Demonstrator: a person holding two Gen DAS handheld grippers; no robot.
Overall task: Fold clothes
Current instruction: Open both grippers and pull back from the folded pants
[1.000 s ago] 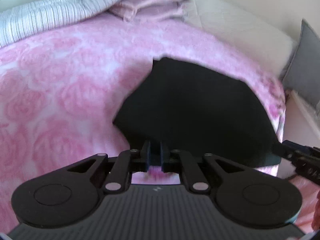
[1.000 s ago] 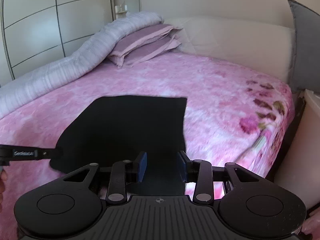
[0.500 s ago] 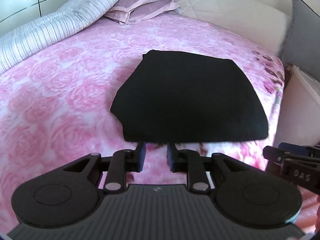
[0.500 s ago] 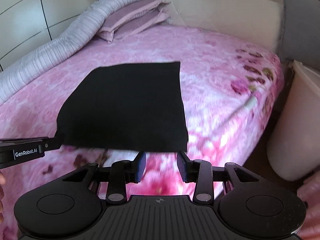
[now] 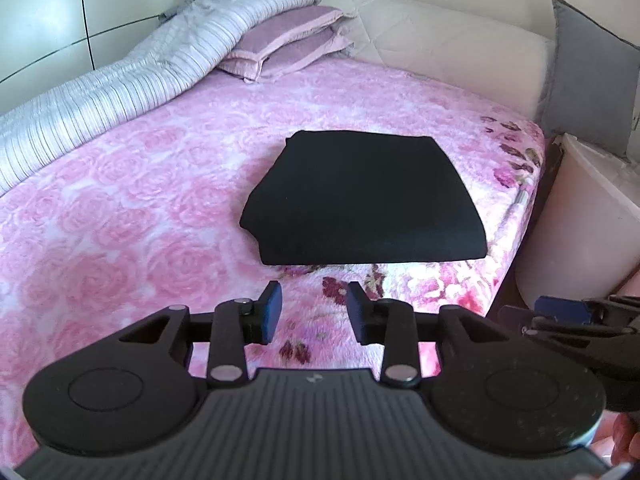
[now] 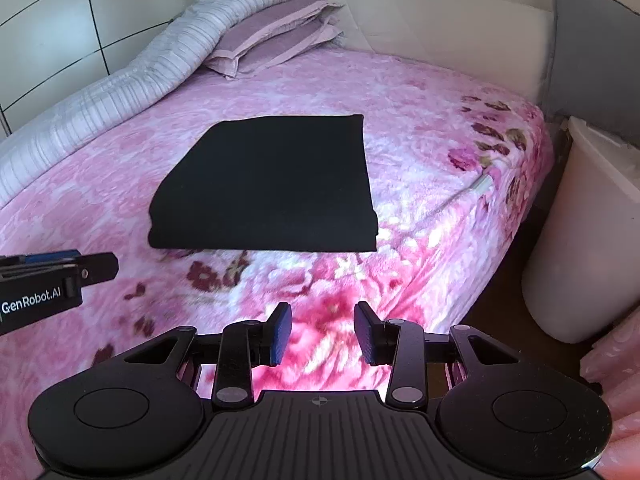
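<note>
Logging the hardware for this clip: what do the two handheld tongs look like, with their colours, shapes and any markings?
Both are matte black plastic. The left tongs and right tongs each have two short fingers with blue ribbed pads, linkage arms with silver pivot pins, two round housings with disc insets, and a ridged grey body. White "GenRobot.AI" lettering marks the left unit's side. No cables or sleeves are visible.

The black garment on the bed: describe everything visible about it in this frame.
The black garment is folded into a flat, roughly four-sided stack, narrower at its far edge. The fabric looks matte and plain, without print; layered edges show at its near left corner. It lies on the pink rose-patterned blanket, near the bed's foot corner. Neither the left gripper nor the right gripper touches it; both are open, short of its near edge.
</note>
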